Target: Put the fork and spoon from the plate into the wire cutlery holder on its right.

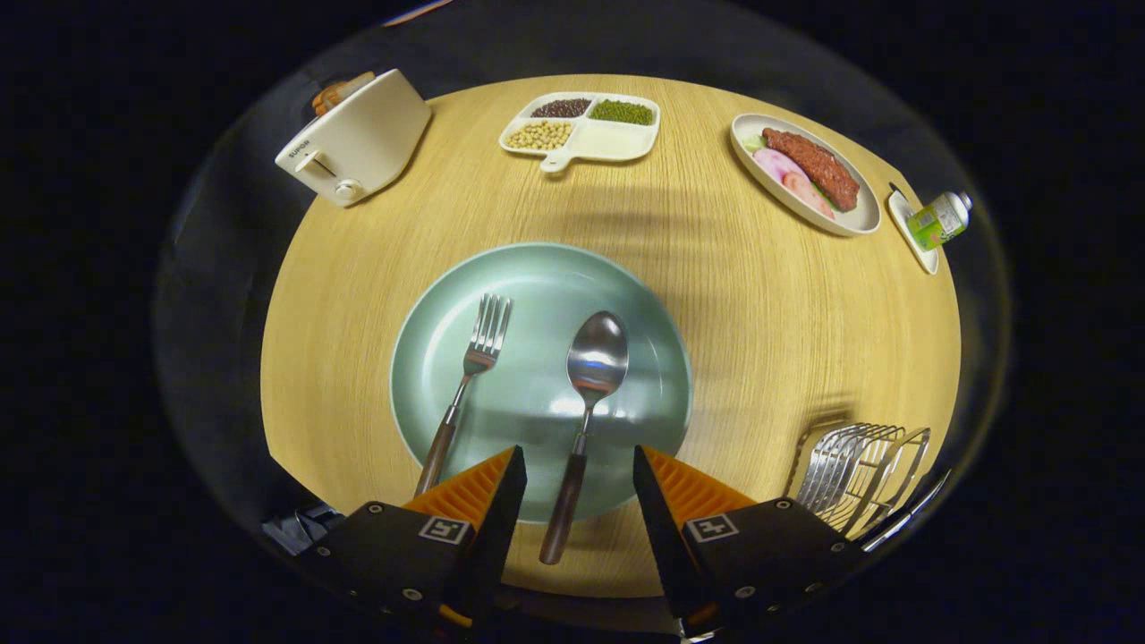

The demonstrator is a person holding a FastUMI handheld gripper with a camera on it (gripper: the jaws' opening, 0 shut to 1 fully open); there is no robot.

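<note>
My gripper (579,470) spread wide, wood-handled steel spoon (586,402) between my fingers, matching fork (468,380) left of it, both on round glazed plate (429,358), ribbed wire cutlery holder (859,474) right

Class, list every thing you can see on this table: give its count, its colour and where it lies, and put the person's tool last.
plate: one, pale green, mid-table, just ahead of the fingers
fork: one, silver with brown handle, on the plate, left of the spoon
spoon: one, silver with brown handle, on the plate, handle between the fingers
wire cutlery holder: one, silver, right of the plate
toaster: one, cream, far left
divided tray: one, white, far middle, holding beans
oval dish: one, white, far right, holding food
small bottle: one, green, beside the oval dish
table: one, light wood
claw: one, open, astride the spoon handle
</note>
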